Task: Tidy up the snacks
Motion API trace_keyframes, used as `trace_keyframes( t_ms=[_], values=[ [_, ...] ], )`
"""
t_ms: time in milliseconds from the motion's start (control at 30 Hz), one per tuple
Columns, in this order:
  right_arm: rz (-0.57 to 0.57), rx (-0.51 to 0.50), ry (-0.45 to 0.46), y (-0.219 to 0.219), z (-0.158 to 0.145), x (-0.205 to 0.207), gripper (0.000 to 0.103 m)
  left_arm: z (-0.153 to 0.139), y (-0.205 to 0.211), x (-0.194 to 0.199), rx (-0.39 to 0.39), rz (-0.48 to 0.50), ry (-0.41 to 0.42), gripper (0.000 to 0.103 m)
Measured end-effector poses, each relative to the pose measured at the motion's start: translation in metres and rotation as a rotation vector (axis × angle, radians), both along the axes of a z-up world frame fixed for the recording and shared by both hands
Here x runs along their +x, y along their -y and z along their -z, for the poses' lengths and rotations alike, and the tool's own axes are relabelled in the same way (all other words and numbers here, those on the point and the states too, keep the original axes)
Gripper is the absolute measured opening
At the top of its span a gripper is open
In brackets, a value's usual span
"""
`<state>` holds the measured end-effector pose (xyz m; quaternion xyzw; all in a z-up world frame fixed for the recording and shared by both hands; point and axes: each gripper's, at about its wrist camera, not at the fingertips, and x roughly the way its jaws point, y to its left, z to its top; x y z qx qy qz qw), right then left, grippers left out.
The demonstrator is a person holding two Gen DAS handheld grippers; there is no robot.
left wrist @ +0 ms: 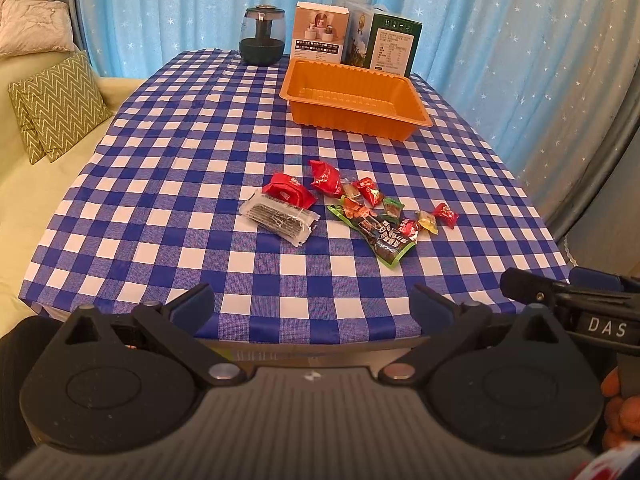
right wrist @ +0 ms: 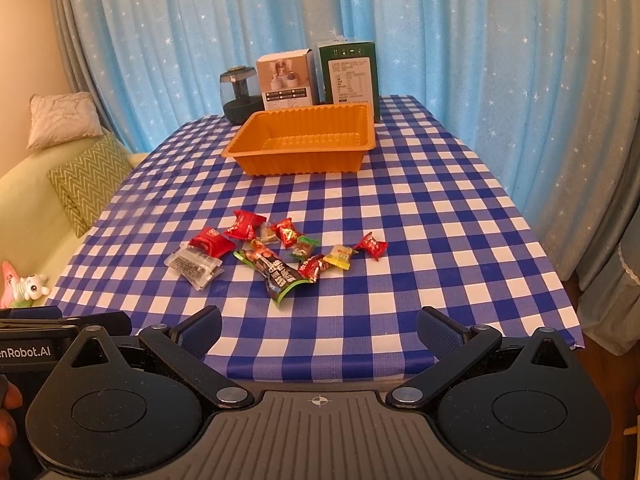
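Several wrapped snacks lie in a loose pile mid-table: a clear packet with dark contents (left wrist: 278, 220) (right wrist: 194, 266), red packets (left wrist: 289, 193) (right wrist: 212, 242), a green-and-black pouch (left wrist: 380, 236) (right wrist: 278, 274) and small candies (left wrist: 445, 214) (right wrist: 372, 245). An empty orange tray (left wrist: 356, 98) (right wrist: 302, 142) stands beyond them. My left gripper (left wrist: 314, 308) is open and empty above the table's near edge. My right gripper (right wrist: 320, 330) is open and empty, also at the near edge, to the right of the left one.
A dark jar (left wrist: 262, 36) (right wrist: 240, 96), a white box (left wrist: 320, 32) (right wrist: 286, 80) and a green box (left wrist: 390, 42) (right wrist: 350, 76) stand along the far edge. Blue curtains hang behind. A sofa with cushions (left wrist: 60, 108) is left of the checkered table (left wrist: 180, 160).
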<state>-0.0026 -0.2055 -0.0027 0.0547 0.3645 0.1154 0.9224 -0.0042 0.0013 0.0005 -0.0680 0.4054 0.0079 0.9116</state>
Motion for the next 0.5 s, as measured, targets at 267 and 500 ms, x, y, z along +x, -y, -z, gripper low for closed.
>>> trace_keyframes(
  t_ms=[267, 500],
  values=[
    [-0.002, 0.001, -0.002, -0.0024, 0.0, -0.0019, 0.103, -0.0008, -0.0006, -0.0005, -0.002, 0.0, 0.001, 0.103],
    [-0.001, 0.001, -0.002, -0.0029, -0.0007, -0.0017, 0.103, -0.0008, -0.0007, -0.0008, -0.003, -0.001, 0.001, 0.103]
  ],
)
